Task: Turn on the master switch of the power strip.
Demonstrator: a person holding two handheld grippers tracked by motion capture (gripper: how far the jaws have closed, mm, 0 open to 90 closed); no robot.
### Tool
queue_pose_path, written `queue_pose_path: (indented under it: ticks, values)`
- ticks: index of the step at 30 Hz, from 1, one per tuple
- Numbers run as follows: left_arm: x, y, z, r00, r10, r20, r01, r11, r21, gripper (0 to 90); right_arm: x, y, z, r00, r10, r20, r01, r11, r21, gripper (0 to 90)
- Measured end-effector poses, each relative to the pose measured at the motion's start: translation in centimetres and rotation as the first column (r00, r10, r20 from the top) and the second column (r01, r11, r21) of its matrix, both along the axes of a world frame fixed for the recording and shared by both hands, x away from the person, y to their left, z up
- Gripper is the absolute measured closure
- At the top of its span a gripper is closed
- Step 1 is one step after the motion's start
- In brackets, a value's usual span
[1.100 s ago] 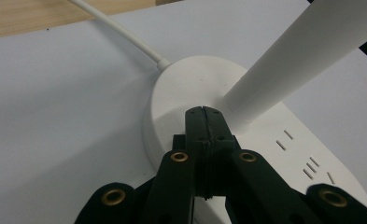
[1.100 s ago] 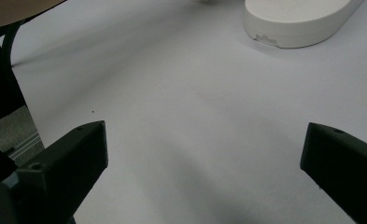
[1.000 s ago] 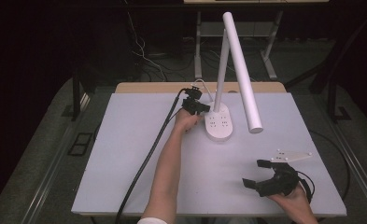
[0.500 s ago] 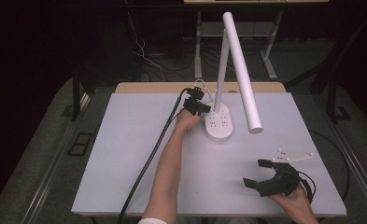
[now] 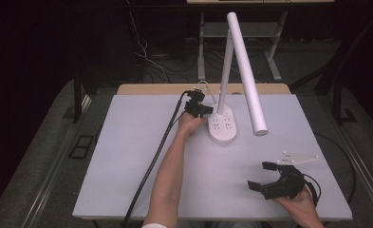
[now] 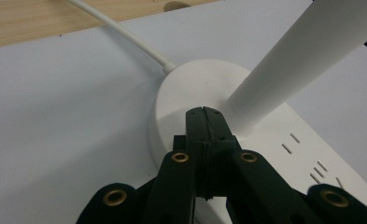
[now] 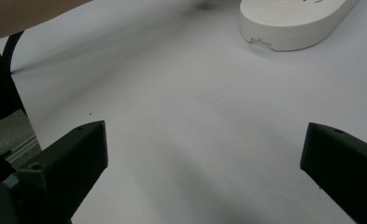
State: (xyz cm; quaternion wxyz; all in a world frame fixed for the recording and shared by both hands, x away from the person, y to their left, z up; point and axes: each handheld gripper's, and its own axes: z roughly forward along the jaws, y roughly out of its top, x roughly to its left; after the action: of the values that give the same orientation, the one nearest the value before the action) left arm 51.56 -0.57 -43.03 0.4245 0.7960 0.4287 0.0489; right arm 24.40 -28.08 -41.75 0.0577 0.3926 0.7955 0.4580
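Jaws of our left gripper point(image 6: 204, 116) pressed together, nothing between them, tips resting on the white lamp base point(image 6: 190, 88) beside its stem point(image 6: 284, 65). Our right gripper point(image 5: 262, 175) has jaws spread wide, empty, low over the white surface point(image 5: 127, 156) near its front right corner, well apart from the lamp base.

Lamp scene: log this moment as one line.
left gripper: shut, tips on lamp base beside stem | right gripper: open, holding nothing, over table | lamp head: tilted down
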Motion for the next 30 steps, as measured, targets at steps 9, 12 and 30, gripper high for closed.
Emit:
queue_pose_path:
  ticks: [9,12,30]
  values:
    - [-0.2,0.0,0.5,0.9996,-0.001,0.026,0.003,0.9976,-0.069,90.0,0.2,-0.1,-0.1,1.0,-0.003,-0.001,0.003,1.0,-0.003,0.3]
    - [-0.3,0.4,0.9,0.9993,-0.019,0.032,0.022,0.9962,-0.084,90.0,0.2,-0.1,-0.1,1.0,-0.005,-0.003,0.005,1.0,-0.001,0.3]
    - [-2.5,2.5,4.2,0.988,-0.098,0.12,0.111,0.9879,-0.109,83.9,0.3,-0.1,-0.1,1.0,-0.005,-0.002,0.005,1.0,-0.002,0.3]
